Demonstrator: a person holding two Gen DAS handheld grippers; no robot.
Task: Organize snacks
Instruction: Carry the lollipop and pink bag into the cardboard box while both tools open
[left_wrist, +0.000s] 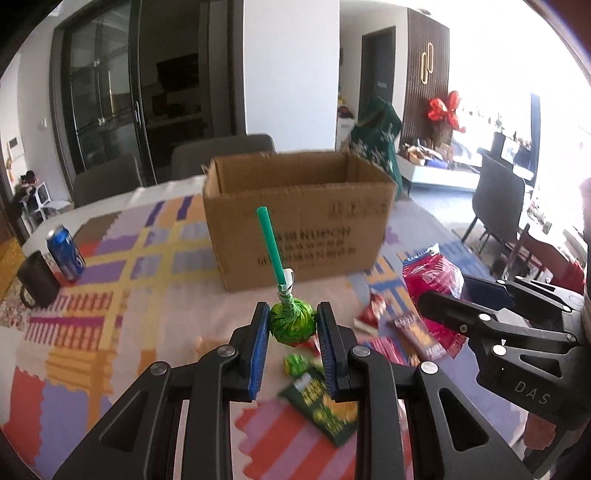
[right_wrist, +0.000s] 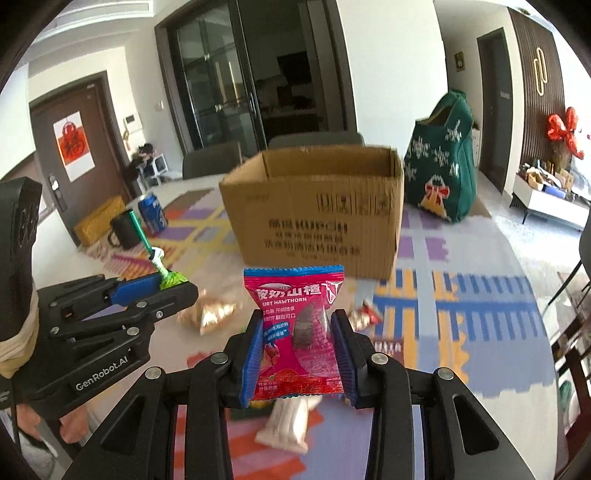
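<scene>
My left gripper (left_wrist: 291, 325) is shut on a green-wrapped lollipop (left_wrist: 291, 322) with a green stick pointing up, held above the table short of the open cardboard box (left_wrist: 299, 218). It also shows in the right wrist view (right_wrist: 173, 284), at the left. My right gripper (right_wrist: 297, 332) is shut on a pink hawthorn snack packet (right_wrist: 297, 332), held upright in front of the box (right_wrist: 317, 218). The right gripper shows in the left wrist view (left_wrist: 461, 306) with the pink packet (left_wrist: 434, 275). Loose snacks lie on the patterned tablecloth: a green packet (left_wrist: 325, 406), a small green candy (left_wrist: 295, 363), red packets (left_wrist: 410, 332).
A blue can (left_wrist: 65, 253) and a black mug (left_wrist: 37, 280) stand at the table's left. A green bag (right_wrist: 439, 166) stands right of the box. Gold packets (right_wrist: 210, 314) and a pale bar (right_wrist: 288, 421) lie on the cloth. Chairs stand behind the table.
</scene>
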